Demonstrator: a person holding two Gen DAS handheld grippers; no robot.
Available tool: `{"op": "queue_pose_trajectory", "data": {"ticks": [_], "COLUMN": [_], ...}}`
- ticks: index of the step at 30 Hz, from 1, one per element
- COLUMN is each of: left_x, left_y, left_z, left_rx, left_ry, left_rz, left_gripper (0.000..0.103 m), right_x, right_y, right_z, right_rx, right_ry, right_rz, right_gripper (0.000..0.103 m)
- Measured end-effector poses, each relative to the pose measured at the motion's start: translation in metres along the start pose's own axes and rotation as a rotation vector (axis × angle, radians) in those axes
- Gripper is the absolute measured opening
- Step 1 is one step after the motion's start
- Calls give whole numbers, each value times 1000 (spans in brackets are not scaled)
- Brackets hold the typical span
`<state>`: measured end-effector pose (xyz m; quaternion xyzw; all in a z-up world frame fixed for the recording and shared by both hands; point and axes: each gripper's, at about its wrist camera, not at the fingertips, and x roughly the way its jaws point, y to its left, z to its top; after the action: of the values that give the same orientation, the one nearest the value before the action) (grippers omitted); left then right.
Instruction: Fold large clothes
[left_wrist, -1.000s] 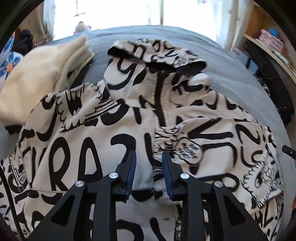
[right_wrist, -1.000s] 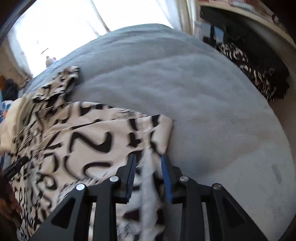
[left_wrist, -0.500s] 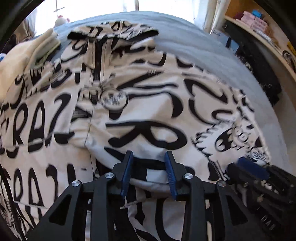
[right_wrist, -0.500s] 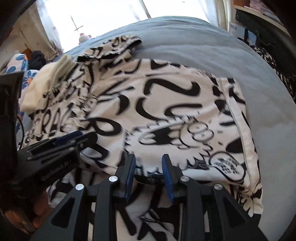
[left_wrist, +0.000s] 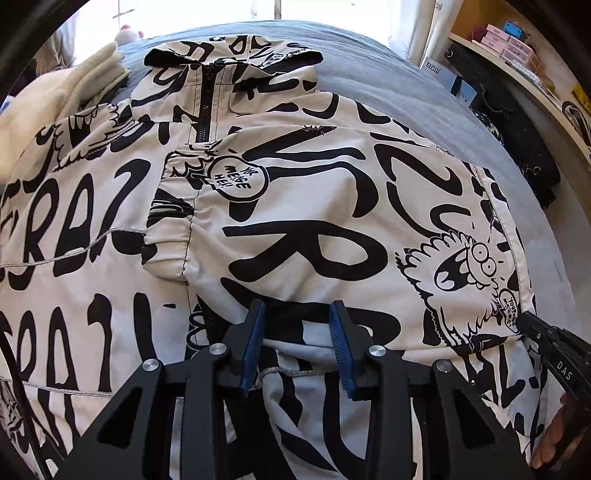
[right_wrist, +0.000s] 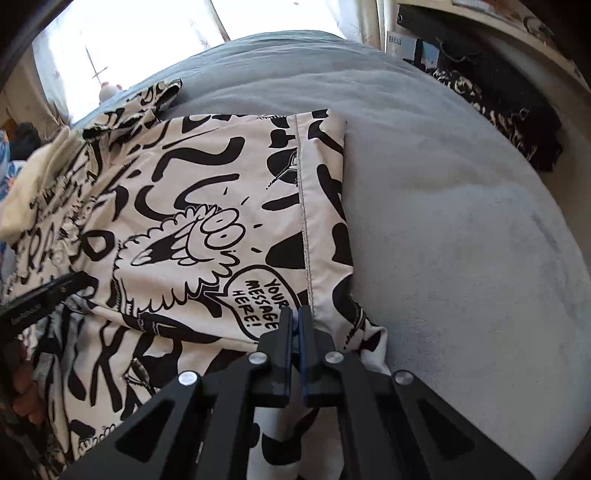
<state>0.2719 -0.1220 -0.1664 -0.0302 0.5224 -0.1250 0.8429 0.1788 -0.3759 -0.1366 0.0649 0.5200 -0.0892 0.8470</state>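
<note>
While the right gripper (right_wrist: 294, 322) clenches the soft, light printed jacket's (left_wrist: 295, 221) lower-frame seamed edge, the released left gripper (left_wrist: 297, 345) should pinch its folded hem.

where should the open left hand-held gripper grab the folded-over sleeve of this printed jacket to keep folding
Judging by how it lies, take the near edge of the folded sleeve, straight ahead of the left hand-held gripper, coming in low from the near side. That edge rides slightly raised above the jacket body, leaving a lip for a finger. The right hand-held gripper is shut on the same edge's right corner, so a matching grip seems sensible.
</note>
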Motion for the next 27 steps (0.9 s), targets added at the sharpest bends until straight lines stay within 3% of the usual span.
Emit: {"op": "queue_pose_trajectory", "data": {"ticks": [11, 16, 22, 27], "left_x": [-19, -25, -44, -62], "left_y": [-2, -4, -10, -17], "left_z": [-4, -6, -8, -11], "left_rx": [-1, -4, 8, 27], "left_ry": [-15, -23, -56, -74], "left_rz": [60, 60, 58, 66], "left_gripper": [36, 37, 51, 53], "right_x": [-11, -19, -30, -39], "right_y": [2, 5, 6, 7], "right_z": [1, -3, -7, -9], "right_rx": [59, 71, 87, 97], "right_ry": [10, 9, 4, -1], "right_rz": [12, 31, 79, 91], "right_gripper": [7, 19, 22, 23]}}
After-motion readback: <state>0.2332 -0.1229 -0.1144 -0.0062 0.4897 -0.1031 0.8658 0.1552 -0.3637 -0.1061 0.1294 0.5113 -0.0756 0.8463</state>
